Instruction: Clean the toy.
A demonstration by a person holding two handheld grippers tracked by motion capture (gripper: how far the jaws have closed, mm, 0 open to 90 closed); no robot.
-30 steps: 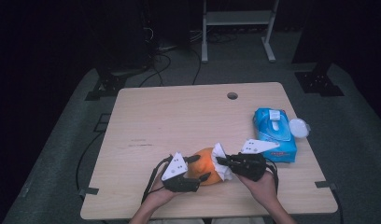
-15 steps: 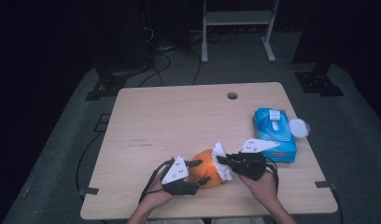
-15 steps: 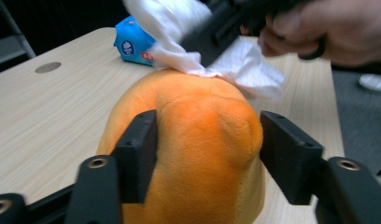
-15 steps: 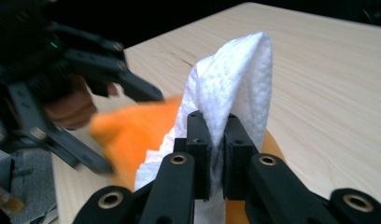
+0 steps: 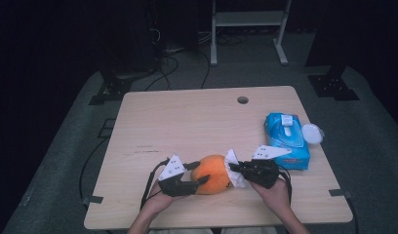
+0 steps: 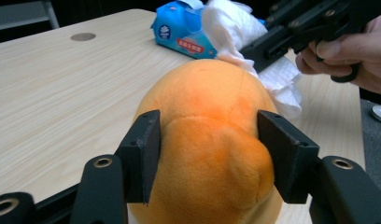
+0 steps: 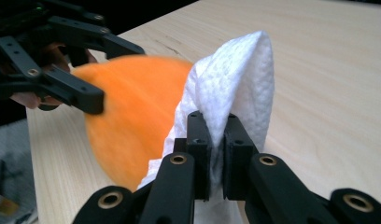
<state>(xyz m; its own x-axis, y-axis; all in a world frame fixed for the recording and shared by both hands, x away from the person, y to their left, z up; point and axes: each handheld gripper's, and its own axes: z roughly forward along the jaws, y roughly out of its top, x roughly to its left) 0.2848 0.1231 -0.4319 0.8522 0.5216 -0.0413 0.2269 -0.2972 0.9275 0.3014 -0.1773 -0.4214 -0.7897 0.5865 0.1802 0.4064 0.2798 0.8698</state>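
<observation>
Plush (image 5: 214, 173) sits at the table's (image 5: 197, 122) near edge, squeezed between our left gripper's (image 5: 196, 173) jaws. Our right gripper (image 5: 234, 169), jaws clamped narrow on a wipe (image 5: 233, 168), presses it against the plush's side. Wipe pack (image 5: 286, 139) lies beyond.

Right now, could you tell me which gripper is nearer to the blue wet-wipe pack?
Right. The right gripper sits just beside the wet-wipe pack, while the left gripper is farther off, beyond the orange plush toy.
</observation>
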